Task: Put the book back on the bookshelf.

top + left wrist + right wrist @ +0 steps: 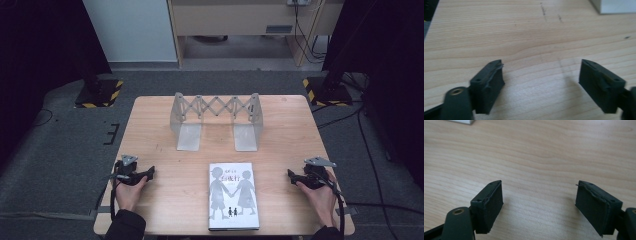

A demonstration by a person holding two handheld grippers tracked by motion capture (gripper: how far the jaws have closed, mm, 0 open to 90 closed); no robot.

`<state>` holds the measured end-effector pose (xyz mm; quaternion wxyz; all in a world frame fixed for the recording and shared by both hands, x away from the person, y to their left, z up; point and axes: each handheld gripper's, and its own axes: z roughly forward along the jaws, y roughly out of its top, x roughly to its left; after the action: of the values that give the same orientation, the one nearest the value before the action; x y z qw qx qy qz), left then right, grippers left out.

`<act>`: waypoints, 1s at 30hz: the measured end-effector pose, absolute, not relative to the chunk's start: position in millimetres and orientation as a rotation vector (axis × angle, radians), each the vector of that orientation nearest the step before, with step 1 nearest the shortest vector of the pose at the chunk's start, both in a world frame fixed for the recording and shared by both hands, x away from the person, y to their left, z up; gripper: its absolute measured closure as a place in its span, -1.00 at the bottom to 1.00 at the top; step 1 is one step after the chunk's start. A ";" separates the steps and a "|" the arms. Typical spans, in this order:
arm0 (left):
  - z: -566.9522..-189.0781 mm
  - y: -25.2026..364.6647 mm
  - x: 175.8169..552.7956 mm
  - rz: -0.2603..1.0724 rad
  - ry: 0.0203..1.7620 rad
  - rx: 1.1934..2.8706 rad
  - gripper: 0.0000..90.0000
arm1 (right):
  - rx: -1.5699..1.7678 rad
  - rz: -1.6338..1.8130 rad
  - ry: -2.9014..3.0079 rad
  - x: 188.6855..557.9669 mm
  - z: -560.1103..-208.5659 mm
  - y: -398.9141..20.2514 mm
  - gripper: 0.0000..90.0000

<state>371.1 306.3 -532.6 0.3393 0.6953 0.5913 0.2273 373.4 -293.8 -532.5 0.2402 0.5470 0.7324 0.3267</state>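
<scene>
1. Plainly, the white hardcover book with grey silhouette figures on its cover [233,196] lay flat near the front edge of the pale wooden desk [160,130], between my two tools and well apart from each.
2. My left tool [150,172] and right tool [290,173] both stood released, nothing between the jaws.
3. I judged the book stiff, fairly heavy and smooth-faced, so slippery.
4. I reckoned the long edges or spine the best hold, before standing it in the grey metal expanding book rack [216,120] behind.

Left hand-held gripper [150,172] and right hand-held gripper [290,174] rest gaping, apparently level.
</scene>
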 end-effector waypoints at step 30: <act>-488.5 237.8 339.4 0.560 1.163 1.740 -0.48 | 1.307 1.196 2.038 354.6 -482.3 -247.0 -0.40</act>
<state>339.4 237.8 -488.5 0.4686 0.7096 0.4742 0.2282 354.6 -247.0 -482.3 0.2189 0.4724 0.7364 0.4321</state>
